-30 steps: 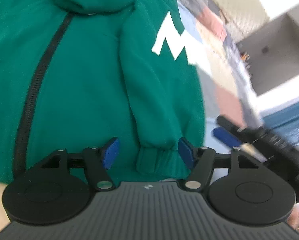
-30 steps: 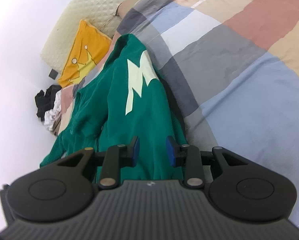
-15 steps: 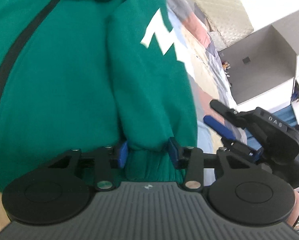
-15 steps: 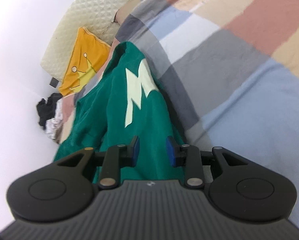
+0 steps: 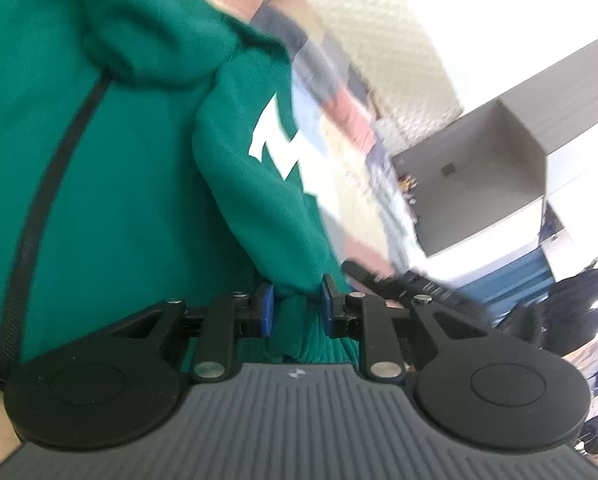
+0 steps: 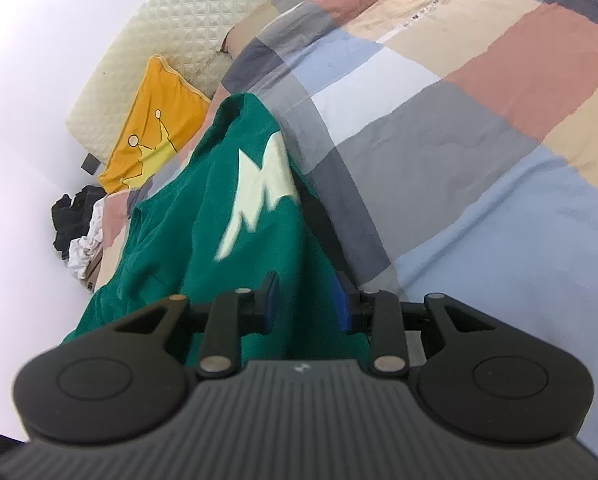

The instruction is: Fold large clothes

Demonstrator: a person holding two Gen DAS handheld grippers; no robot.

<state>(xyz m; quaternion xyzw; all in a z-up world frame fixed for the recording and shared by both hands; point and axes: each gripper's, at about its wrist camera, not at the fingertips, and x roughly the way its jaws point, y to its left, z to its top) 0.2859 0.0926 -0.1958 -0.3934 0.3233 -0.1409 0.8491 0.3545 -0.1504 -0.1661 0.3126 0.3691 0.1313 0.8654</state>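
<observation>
A green zip hoodie with a white M on its sleeve lies on the patchwork bed cover. In the left wrist view its sleeve runs down to my left gripper. The jaws are closing, with the ribbed cuff bunched between the blue pads. In the right wrist view the hoodie rises off the bed towards my right gripper, which is shut on a fold of the green cloth.
A yellow cushion and a quilted cream headboard stand at the head of the bed. Dark and white clothes are piled by the wall. A grey cabinet stands beyond the bed.
The left jaws have narrowed from wide apart onto the sleeve cuff, and the left view has swung so the sleeve and headboard shifted. The right gripper has stayed almost still, holding the cloth.
</observation>
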